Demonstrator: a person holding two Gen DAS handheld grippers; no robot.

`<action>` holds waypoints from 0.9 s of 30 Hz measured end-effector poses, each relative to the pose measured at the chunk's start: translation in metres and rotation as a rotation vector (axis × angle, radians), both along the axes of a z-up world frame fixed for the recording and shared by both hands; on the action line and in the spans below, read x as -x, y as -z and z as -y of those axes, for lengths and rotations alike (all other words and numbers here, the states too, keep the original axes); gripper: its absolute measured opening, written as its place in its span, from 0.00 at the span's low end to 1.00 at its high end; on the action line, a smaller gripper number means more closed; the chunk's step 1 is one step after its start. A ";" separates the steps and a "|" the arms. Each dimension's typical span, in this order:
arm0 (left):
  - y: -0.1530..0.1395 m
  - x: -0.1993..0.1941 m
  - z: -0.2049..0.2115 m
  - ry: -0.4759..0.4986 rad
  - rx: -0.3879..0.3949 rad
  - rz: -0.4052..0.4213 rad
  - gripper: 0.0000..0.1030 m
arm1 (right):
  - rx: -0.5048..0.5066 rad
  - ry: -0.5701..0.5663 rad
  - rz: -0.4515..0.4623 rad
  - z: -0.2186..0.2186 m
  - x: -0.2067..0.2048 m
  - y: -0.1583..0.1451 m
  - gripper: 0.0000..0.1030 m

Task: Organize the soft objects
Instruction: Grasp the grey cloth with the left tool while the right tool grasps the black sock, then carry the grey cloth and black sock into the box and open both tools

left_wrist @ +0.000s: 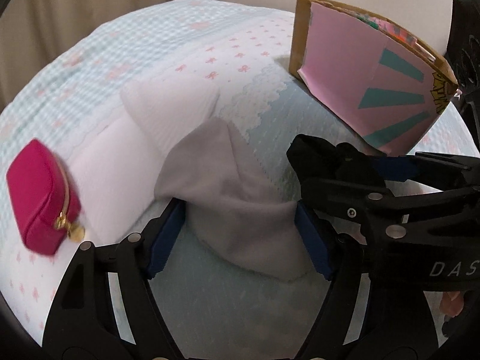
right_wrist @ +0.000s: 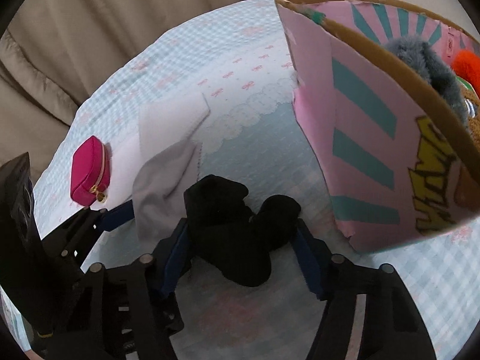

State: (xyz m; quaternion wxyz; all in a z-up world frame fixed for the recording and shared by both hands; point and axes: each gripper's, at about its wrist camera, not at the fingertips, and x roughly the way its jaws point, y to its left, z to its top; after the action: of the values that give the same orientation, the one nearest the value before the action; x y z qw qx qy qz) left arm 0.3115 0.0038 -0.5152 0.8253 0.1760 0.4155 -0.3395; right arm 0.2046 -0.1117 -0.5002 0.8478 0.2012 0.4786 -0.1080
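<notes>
My left gripper (left_wrist: 240, 234) is shut on a grey sock (left_wrist: 228, 186), held just above the bedspread; the sock also shows in the right wrist view (right_wrist: 159, 186). My right gripper (right_wrist: 243, 240) is shut on a black sock (right_wrist: 234, 228), bunched between its blue pads; it shows in the left wrist view (left_wrist: 324, 156) at the right. A pink cardboard box (right_wrist: 375, 138) with teal stripes stands to the right, holding plush toys (right_wrist: 426, 69). The box also shows in the left wrist view (left_wrist: 369, 81).
A magenta zip pouch (left_wrist: 42, 198) lies at the left on a folded white cloth (left_wrist: 150, 138). The pale blue patterned bedspread (left_wrist: 180, 51) covers the surface. Beige curtains (right_wrist: 120, 30) hang behind.
</notes>
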 end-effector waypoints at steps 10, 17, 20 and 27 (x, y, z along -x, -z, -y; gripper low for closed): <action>-0.008 -0.014 -0.006 -0.027 -0.001 0.016 0.16 | 0.034 -0.010 -0.011 0.002 0.000 0.000 0.35; -0.020 -0.007 -0.015 -0.067 0.022 0.005 0.09 | 0.052 -0.023 0.003 0.000 0.002 -0.005 0.29; -0.033 0.003 -0.019 -0.080 0.033 0.011 0.09 | 0.052 -0.025 0.010 -0.001 0.005 -0.011 0.28; -0.082 0.028 -0.024 -0.127 0.065 0.017 0.09 | 0.069 -0.045 0.032 -0.004 0.017 -0.053 0.28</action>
State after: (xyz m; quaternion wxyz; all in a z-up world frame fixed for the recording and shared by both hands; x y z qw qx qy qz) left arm 0.2837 0.0282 -0.4336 0.8540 0.1254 0.4076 -0.2980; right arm 0.1874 -0.1075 -0.4474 0.8639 0.1628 0.4655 -0.1020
